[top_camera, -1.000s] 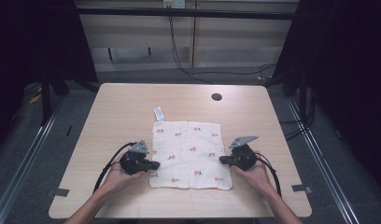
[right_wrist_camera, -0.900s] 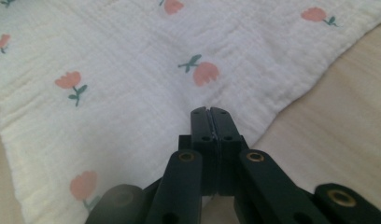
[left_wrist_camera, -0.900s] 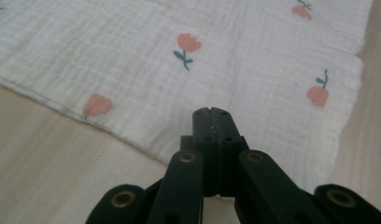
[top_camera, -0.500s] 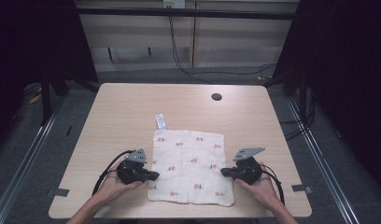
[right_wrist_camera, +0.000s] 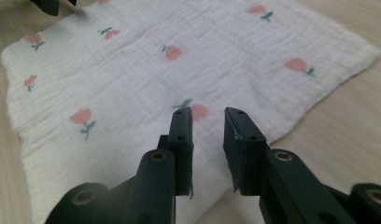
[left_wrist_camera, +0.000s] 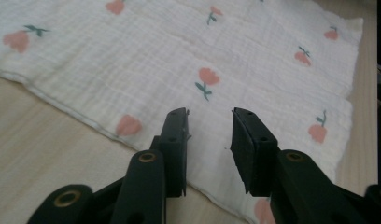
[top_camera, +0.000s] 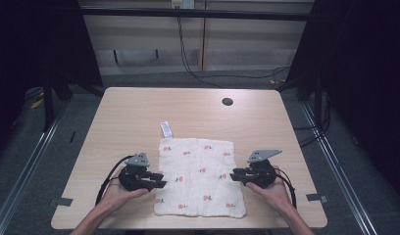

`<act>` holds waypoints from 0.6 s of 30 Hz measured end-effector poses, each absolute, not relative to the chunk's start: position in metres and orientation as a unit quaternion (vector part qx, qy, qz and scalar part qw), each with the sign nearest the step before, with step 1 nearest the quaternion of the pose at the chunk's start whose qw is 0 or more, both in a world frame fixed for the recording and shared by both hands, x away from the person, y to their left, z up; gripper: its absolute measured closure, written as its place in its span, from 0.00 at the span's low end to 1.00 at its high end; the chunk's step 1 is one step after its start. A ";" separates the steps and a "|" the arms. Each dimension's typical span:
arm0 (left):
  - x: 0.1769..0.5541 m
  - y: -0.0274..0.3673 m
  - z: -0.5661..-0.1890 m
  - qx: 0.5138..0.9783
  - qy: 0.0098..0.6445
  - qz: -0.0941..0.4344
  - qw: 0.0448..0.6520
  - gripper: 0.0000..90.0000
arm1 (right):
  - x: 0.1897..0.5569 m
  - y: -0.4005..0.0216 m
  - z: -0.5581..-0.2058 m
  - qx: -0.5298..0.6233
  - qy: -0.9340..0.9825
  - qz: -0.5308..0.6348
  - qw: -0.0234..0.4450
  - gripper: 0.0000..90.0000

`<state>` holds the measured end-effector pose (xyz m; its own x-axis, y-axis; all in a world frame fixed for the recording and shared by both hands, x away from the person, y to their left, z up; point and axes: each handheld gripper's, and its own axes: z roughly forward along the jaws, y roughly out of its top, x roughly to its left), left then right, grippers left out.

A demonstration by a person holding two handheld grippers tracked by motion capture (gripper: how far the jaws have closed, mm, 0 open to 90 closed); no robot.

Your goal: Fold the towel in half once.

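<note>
A white cloth (top_camera: 200,178) printed with small red flowers lies flat on the front middle of the table, with a label tag (top_camera: 165,129) at its far left corner. My left gripper (top_camera: 161,180) rests at the cloth's left edge, and my right gripper (top_camera: 233,175) at its right edge. The jaws of both have just been opening. In the left gripper view the left gripper (left_wrist_camera: 209,123) is open over the cloth (left_wrist_camera: 254,56), pinching nothing. In the right gripper view the right gripper (right_wrist_camera: 207,116) is open the same way above the cloth (right_wrist_camera: 132,79).
The wooden table (top_camera: 129,112) has a dark round hole (top_camera: 227,102) near its far edge. The cloth's near hem lies close to the table's front edge. Black frame posts and cables stand behind and beside the table.
The cloth has slid toward the front edge together with both grippers. Both grippers, shut on its side edges before, now stand open and have let it go.
</note>
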<state>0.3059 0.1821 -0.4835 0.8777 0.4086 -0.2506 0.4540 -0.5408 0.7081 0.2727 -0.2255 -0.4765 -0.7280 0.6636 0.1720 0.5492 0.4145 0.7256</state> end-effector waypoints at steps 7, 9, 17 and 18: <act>0.325 0.189 -0.488 0.870 0.282 -0.011 0.405 0.63 | 0.296 -0.232 -0.473 0.385 0.830 0.396 0.086 0.69; 0.327 0.192 -0.488 0.868 0.288 -0.009 0.404 0.63 | 0.300 -0.234 -0.473 0.386 0.827 0.399 0.088 0.69; 0.342 0.201 -0.476 0.852 0.314 0.016 0.419 0.59 | 0.328 -0.237 -0.468 0.397 0.817 0.408 0.093 0.68; 0.342 0.201 -0.476 0.852 0.314 0.016 0.419 0.59 | 0.328 -0.237 -0.468 0.397 0.817 0.408 0.093 0.68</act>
